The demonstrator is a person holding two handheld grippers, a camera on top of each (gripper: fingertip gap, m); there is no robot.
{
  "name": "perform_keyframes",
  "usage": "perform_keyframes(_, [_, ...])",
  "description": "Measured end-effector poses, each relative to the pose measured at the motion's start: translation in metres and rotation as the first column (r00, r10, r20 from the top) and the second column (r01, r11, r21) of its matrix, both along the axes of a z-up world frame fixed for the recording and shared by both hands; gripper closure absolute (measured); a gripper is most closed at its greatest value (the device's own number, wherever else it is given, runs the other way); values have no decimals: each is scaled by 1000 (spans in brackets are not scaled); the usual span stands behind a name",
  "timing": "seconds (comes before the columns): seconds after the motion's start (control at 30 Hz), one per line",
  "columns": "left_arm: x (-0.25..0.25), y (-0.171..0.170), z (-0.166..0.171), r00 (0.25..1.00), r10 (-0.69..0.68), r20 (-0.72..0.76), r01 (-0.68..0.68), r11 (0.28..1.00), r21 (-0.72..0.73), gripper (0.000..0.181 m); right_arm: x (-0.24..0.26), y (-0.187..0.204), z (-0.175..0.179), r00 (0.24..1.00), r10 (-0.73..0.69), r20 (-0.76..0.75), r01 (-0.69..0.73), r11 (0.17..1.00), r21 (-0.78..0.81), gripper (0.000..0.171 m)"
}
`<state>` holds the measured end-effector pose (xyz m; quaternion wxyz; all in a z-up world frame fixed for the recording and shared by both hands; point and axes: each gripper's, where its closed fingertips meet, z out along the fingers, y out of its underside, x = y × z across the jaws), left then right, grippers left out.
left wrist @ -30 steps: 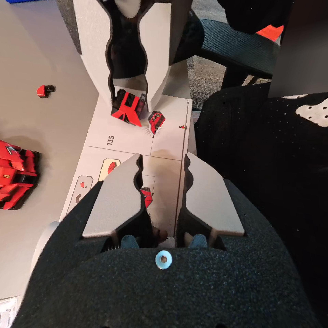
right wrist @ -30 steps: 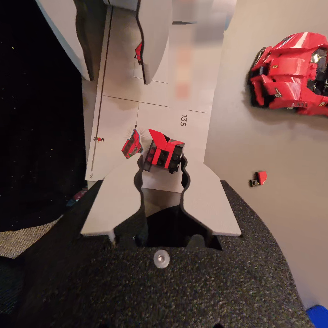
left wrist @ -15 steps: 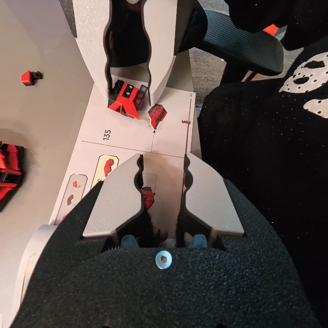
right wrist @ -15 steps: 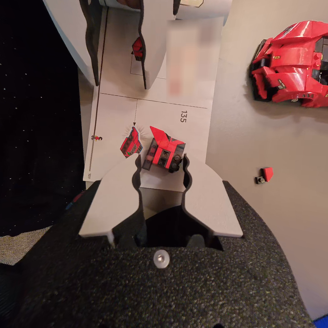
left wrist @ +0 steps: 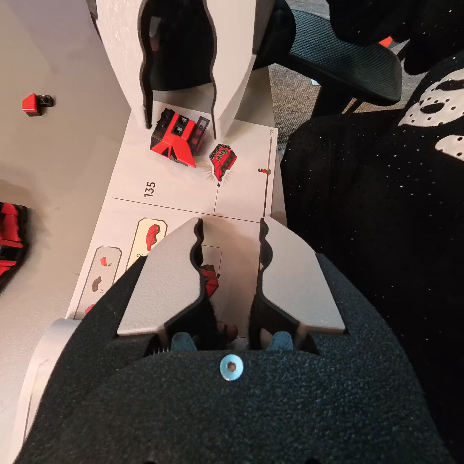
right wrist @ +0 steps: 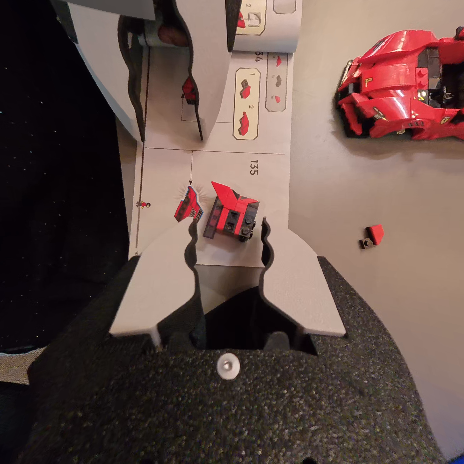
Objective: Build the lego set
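A small red and black lego sub-assembly (right wrist: 232,213) lies on the open instruction booklet (right wrist: 226,168). My right gripper (right wrist: 228,222) is open, and the sub-assembly sits between its fingertips without being clamped. The left wrist view shows the same sub-assembly (left wrist: 177,141) between the right gripper's fingers (left wrist: 231,100). My left gripper (left wrist: 231,221) is open and empty, low over the booklet (left wrist: 175,190) and facing the right gripper. A mostly built red lego car (right wrist: 401,88) stands on the table. A small loose red and black piece (right wrist: 372,236) lies apart; the left wrist view shows it too (left wrist: 35,104).
The booklet lies along the table's edge. Past that edge are a person's black clothing (left wrist: 376,226) and a dark mesh chair (left wrist: 346,62). The red car's edge (left wrist: 10,238) shows at the left of the left wrist view. The grey table (right wrist: 351,326) surrounds the loose piece. The tips of one gripper are about 8 cm away from the tips of the other.
My right gripper's jaws have opened a little wider around the sub-assembly, which stays on the booklet. My left gripper has shifted slightly, so the car has slid mostly out of its view.
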<state>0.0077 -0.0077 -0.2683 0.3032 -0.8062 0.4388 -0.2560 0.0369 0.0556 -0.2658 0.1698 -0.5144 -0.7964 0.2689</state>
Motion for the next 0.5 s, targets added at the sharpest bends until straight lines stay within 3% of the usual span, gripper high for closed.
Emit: perform_keyframes(0.5, [0,0,-2,1000,-2,-4,2,1000,-8,138,-3,-1,-3,1000,-16,-2,16,1000,4,133])
